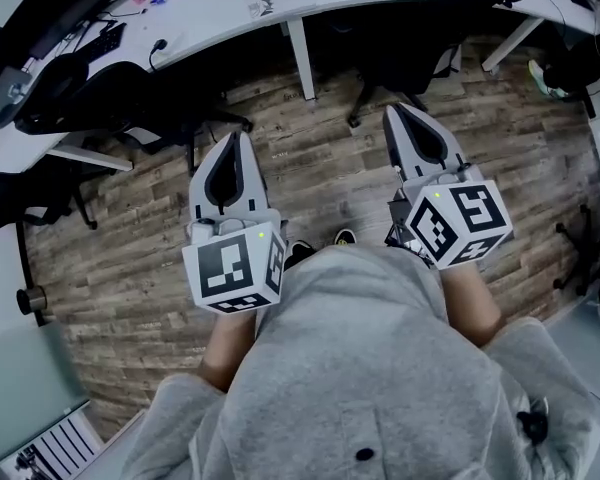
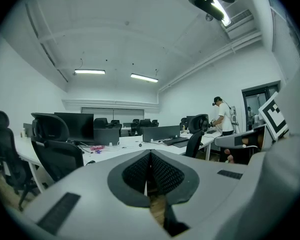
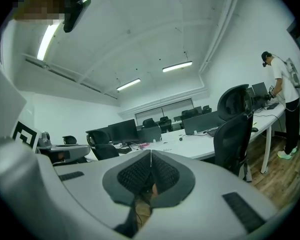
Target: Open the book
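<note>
Here, the left gripper [image 1: 238, 140] and right gripper [image 1: 393, 111] are held out over a wood-plank floor [image 1: 320, 173], each with its jaws pressed together on nothing.
At centre left and centre right of the head view, they point toward a white desk [image 1: 210, 28] along the top edge, with black office chairs [image 1: 100, 98] beneath it; the book appears in no view.

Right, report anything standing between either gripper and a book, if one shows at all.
No book shows in any view, so no obstacle can be judged. The left gripper and right gripper, both shut and empty, hang over the brown wood-plank floor. Black mesh office chairs and a long white desk stand ahead.
</note>
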Tool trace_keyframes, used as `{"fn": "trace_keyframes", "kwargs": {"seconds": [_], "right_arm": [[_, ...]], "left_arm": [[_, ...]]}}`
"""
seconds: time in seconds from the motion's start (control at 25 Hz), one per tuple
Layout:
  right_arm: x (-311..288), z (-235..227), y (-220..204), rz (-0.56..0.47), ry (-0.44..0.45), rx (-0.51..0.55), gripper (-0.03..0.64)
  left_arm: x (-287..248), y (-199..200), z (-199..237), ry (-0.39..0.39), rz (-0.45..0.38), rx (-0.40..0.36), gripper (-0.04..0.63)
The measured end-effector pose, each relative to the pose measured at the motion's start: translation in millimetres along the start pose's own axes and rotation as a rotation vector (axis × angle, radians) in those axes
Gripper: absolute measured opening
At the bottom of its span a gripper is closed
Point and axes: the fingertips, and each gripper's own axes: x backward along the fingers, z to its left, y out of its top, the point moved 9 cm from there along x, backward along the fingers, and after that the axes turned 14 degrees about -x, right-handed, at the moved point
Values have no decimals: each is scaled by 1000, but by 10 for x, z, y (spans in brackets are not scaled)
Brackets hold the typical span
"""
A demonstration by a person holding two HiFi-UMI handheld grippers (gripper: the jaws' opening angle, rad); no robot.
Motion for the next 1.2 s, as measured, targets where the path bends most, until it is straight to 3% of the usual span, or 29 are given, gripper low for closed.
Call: {"fn": "trace_keyframes", "kwargs": {"seconds": [1.2], "right_arm": [[125,-133,-24,34,101,21,26]], "left_arm": [[211,102,-284,64,-6,1,8]]}}
